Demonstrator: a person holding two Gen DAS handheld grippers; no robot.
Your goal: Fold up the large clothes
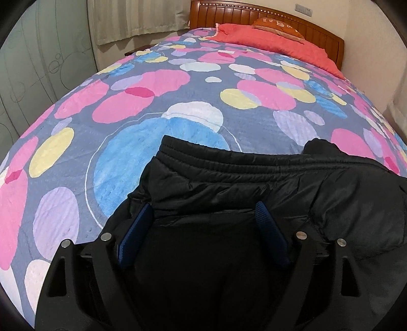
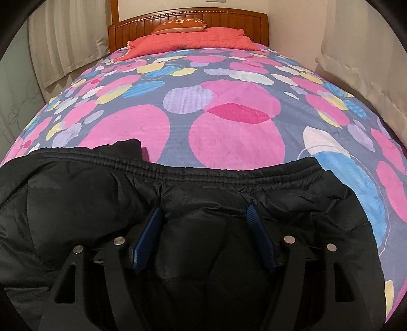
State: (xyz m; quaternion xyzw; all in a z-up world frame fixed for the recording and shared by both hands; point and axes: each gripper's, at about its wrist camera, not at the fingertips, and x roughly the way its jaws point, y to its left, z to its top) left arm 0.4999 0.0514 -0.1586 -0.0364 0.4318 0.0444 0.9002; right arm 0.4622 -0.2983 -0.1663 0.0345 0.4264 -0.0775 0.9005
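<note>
- Patterned in pink, blue, yellow and lilac circles on grey, the bedspread (image 1: pixel 157 107) covers the whole bed and carries everything else; a wooden headboard (image 2: pixel 188 24) closes the far end.
- Coral quilt (image 2: pixel 188 42) lies folded across the far end of the bed, with a small orange cushion (image 2: pixel 179 25) on top of it against the headboard.
- Black padded jacket (image 1: pixel 254 183) sits at the near edge of the bed, its elastic ribbed hem (image 2: pixel 203 174) running left to right along the far side of the garment. One dark corner sticks up past the hem, at the right in the left-wrist view and at the left in the right-wrist view.
- As a judgement, the folding is early or midway: the jacket lies fairly flat and gathered at the near end, but it is wide and puffy, not yet a compact bundle, so further folds seem left.
- Left gripper (image 1: pixel 203 211) hovers over the jacket's left part, its jaws spread apart and grasping nothing.
- Right gripper (image 2: pixel 204 216) is over the middle of the jacket just short of the hem, jaws likewise released with only fabric beneath them.
</note>
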